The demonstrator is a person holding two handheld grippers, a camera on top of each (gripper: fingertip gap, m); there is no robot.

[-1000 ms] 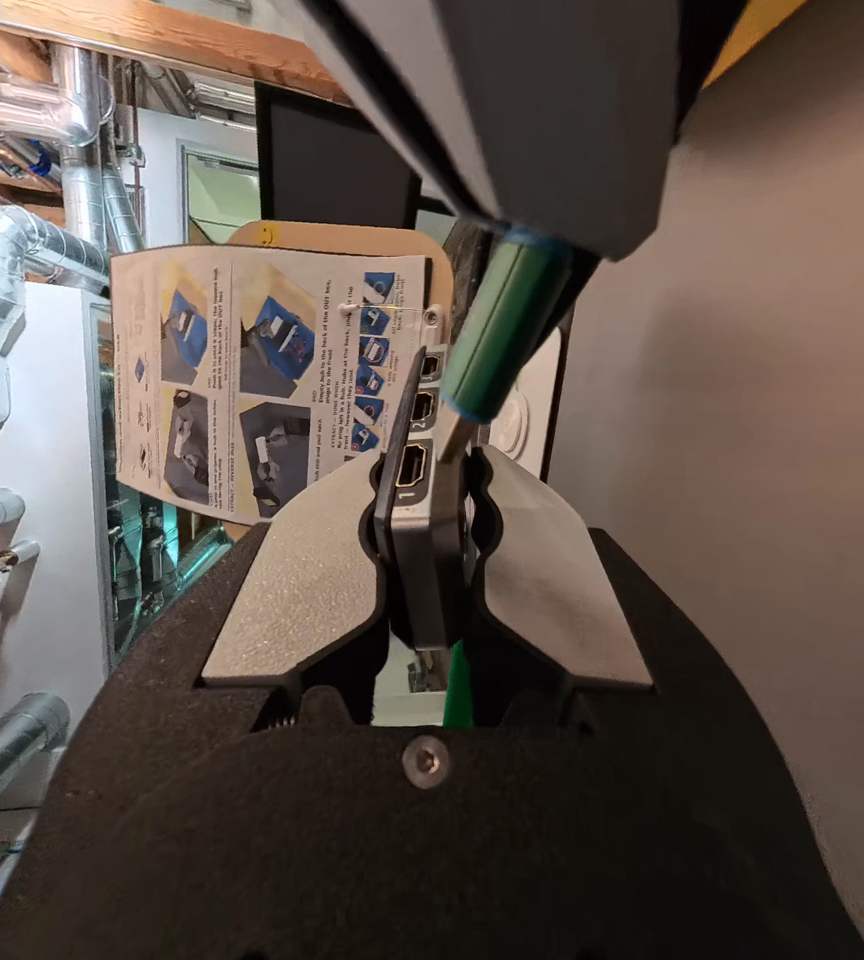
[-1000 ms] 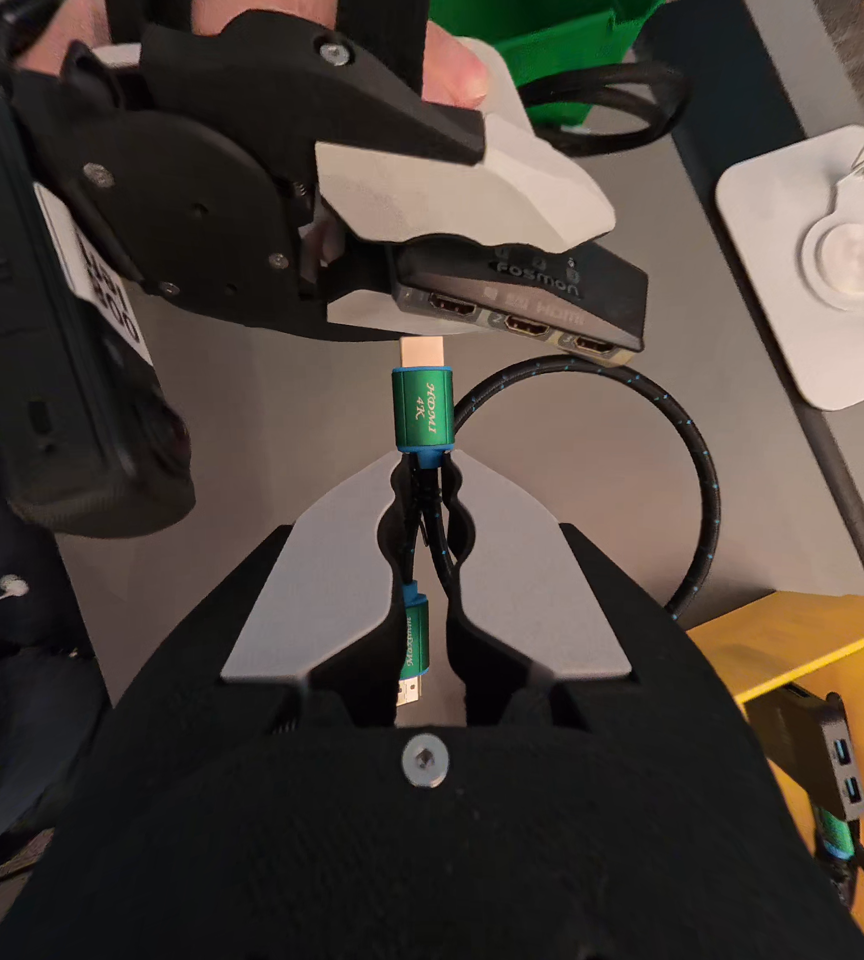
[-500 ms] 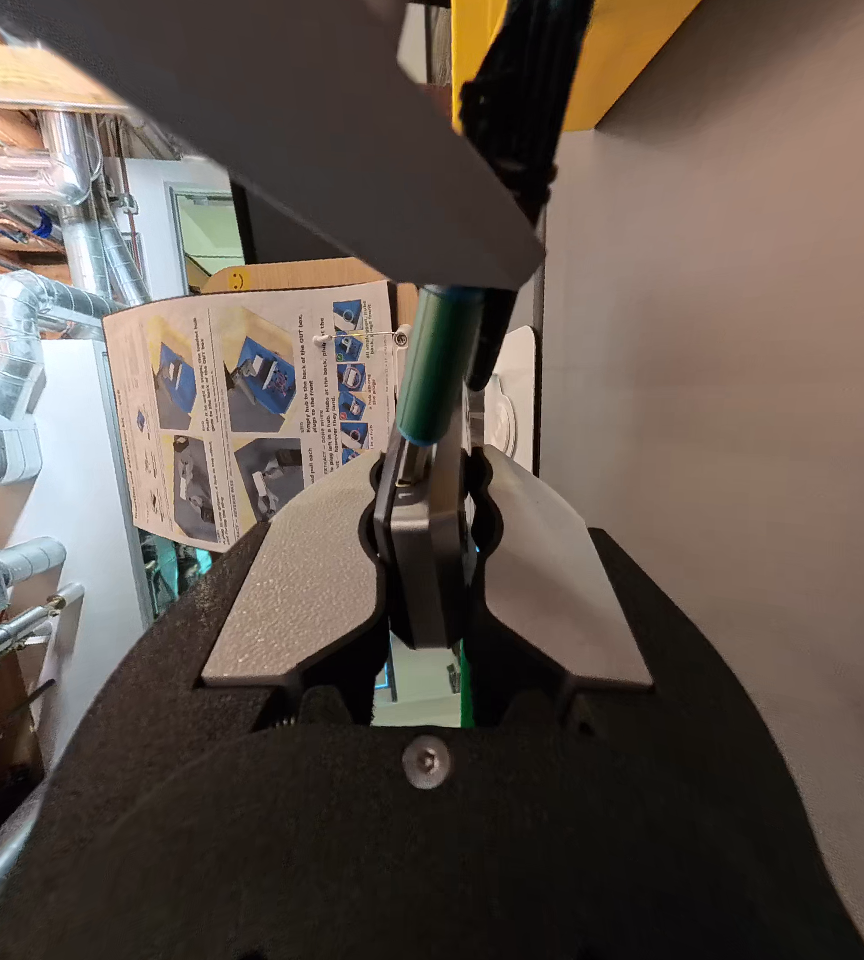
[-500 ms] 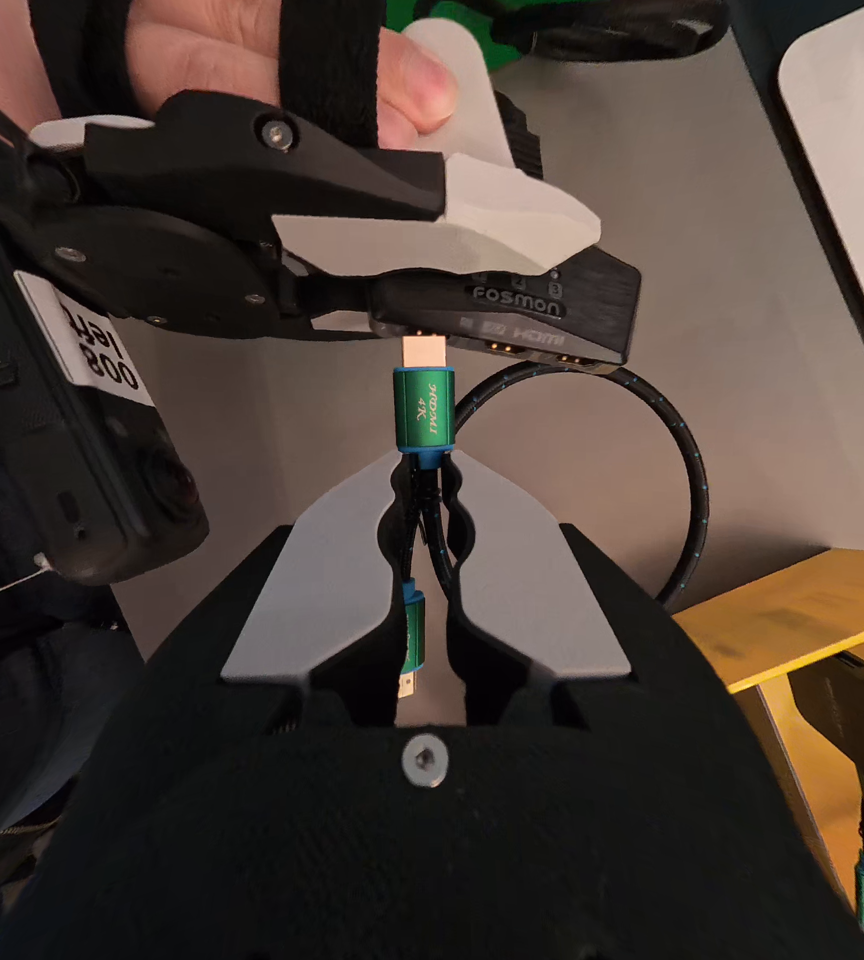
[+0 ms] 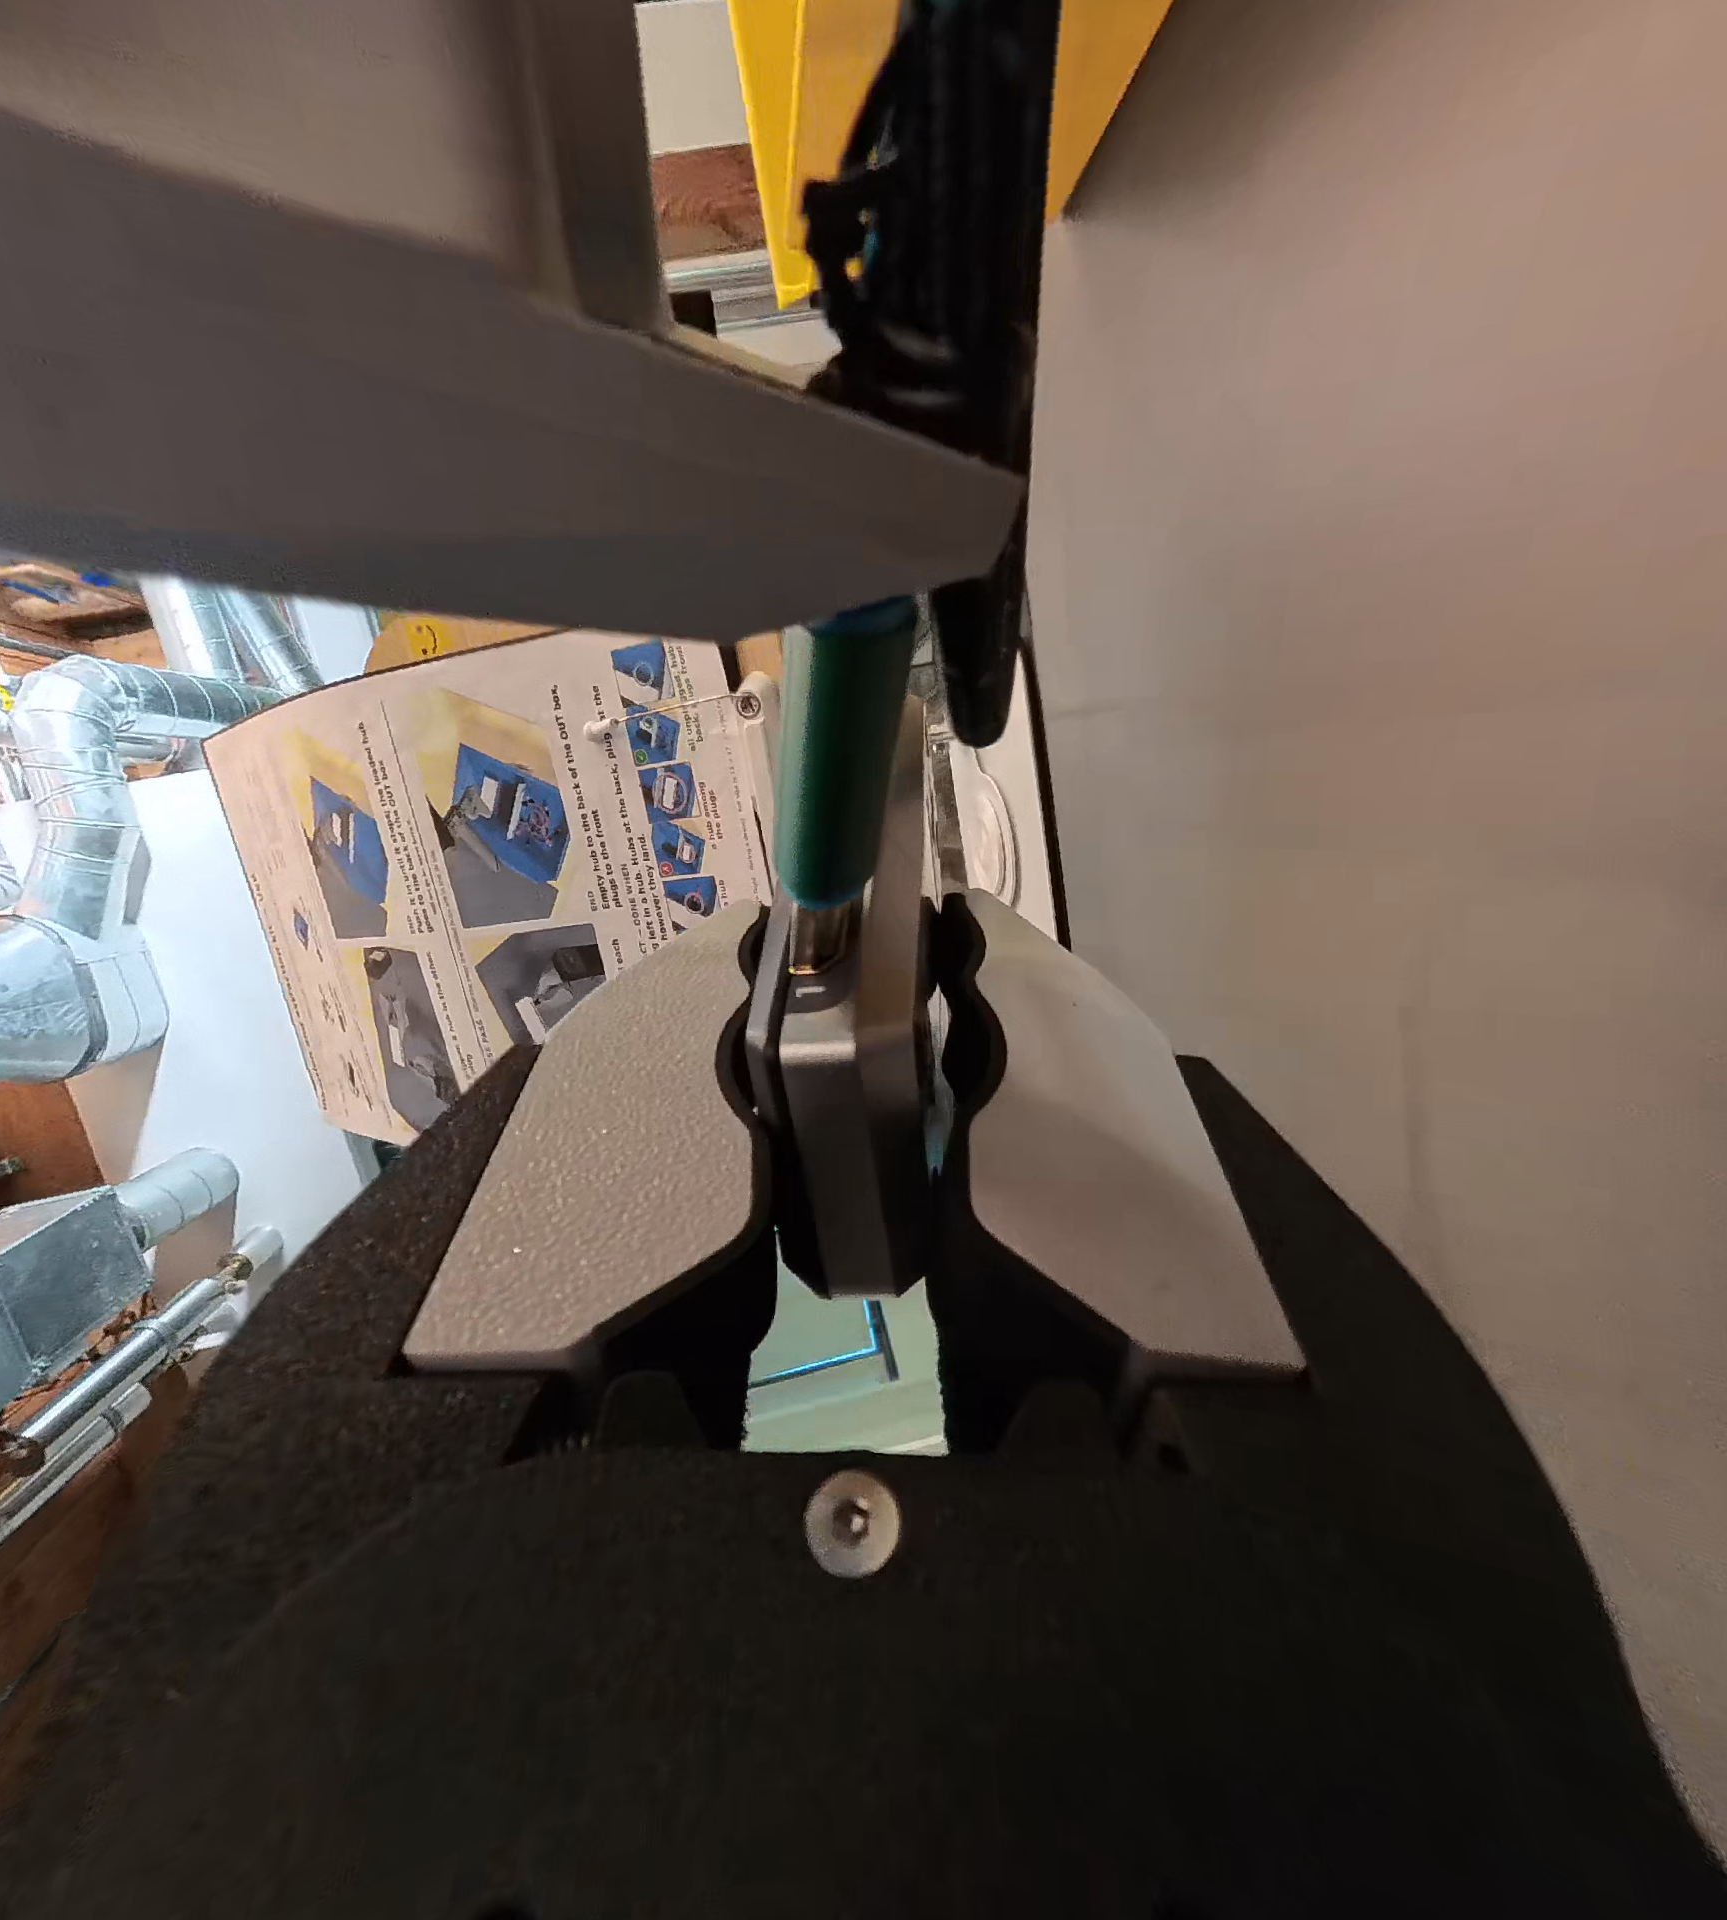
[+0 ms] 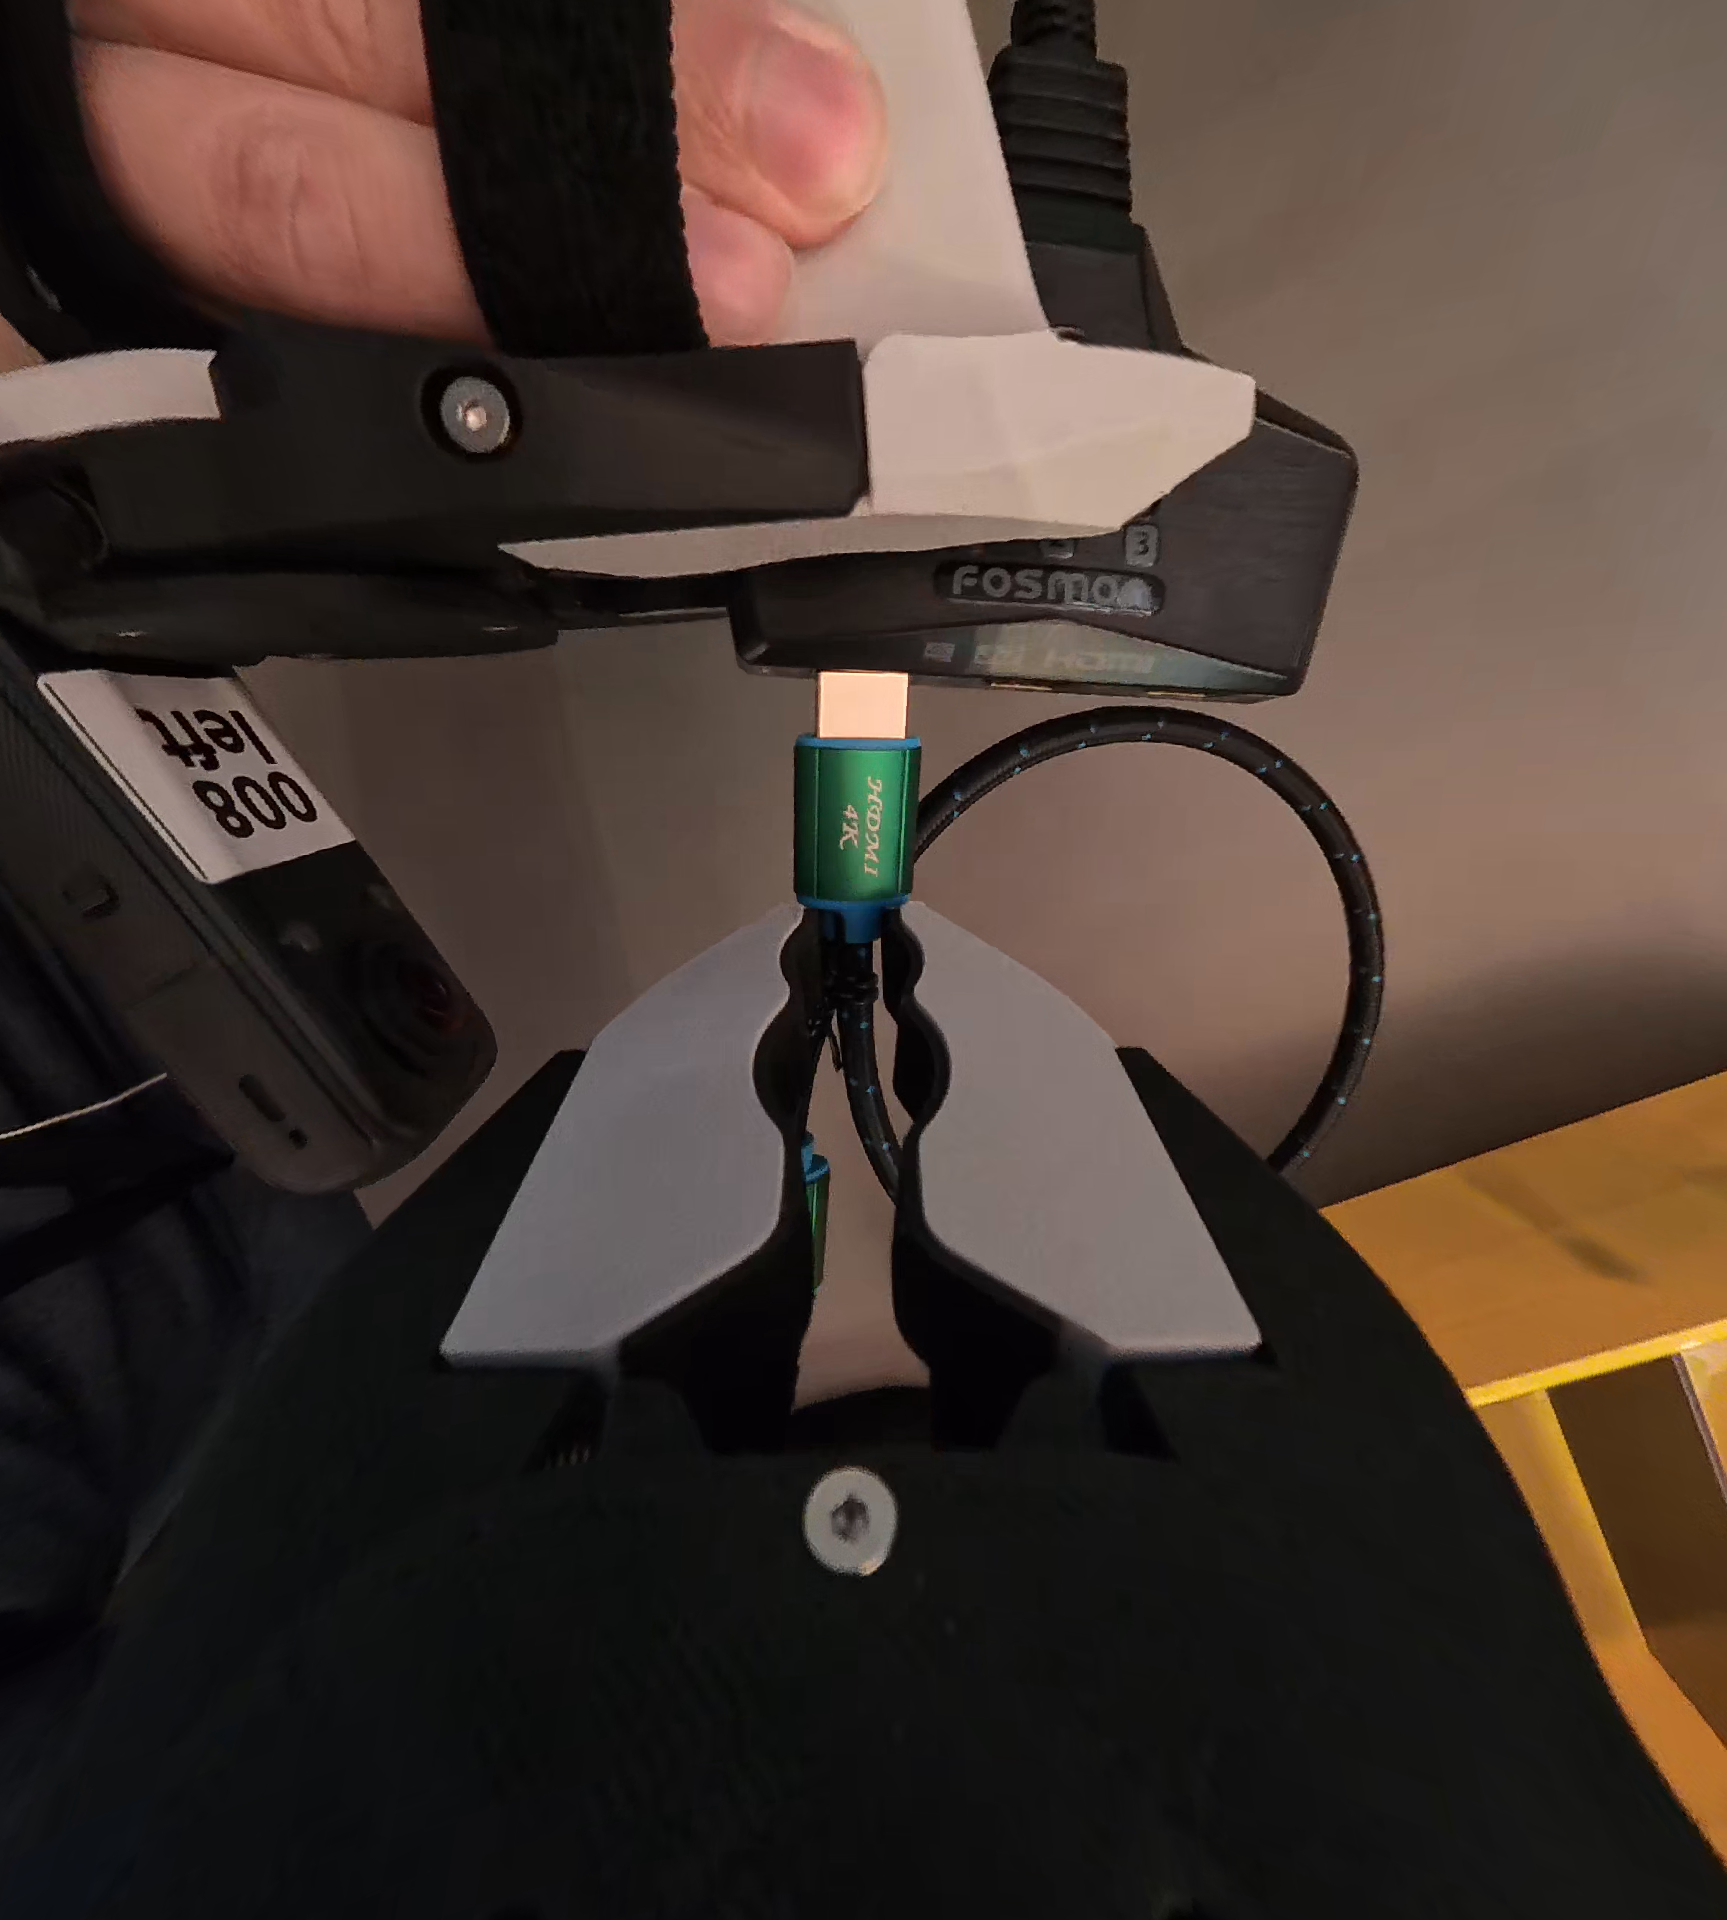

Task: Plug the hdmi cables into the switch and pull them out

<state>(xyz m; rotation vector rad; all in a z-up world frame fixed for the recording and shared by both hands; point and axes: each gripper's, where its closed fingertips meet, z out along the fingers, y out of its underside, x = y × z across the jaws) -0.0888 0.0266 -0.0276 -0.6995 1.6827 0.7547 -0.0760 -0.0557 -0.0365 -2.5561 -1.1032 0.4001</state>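
Observation:
My left gripper (image 5: 843,935) is shut on a dark grey HDMI switch (image 5: 838,1091) and holds it in the air, ports facing the right gripper. In the right wrist view the switch (image 6: 1098,603) sits under the left gripper's white finger (image 6: 1025,436). My right gripper (image 6: 851,935) is shut on a black braided cable (image 6: 1347,883) just behind its green plug (image 6: 854,821). The plug's metal tip (image 6: 861,704) is partly inside the switch's end port. It also shows in the left wrist view (image 5: 833,769).
A second green plug (image 6: 815,1216) hangs between my right fingers. A black plug (image 6: 1067,156) sits in the switch's far side. A yellow bin (image 6: 1565,1247) is at the lower right. A hand (image 6: 423,156) grips the left gripper. An instruction sheet (image 5: 443,883) stands behind. The gap from one gripper's tips to the other's is roughly 9 centimeters.
The green plug has moved up to the switch and its metal tip has entered the end port. Both grasps have stayed the same.

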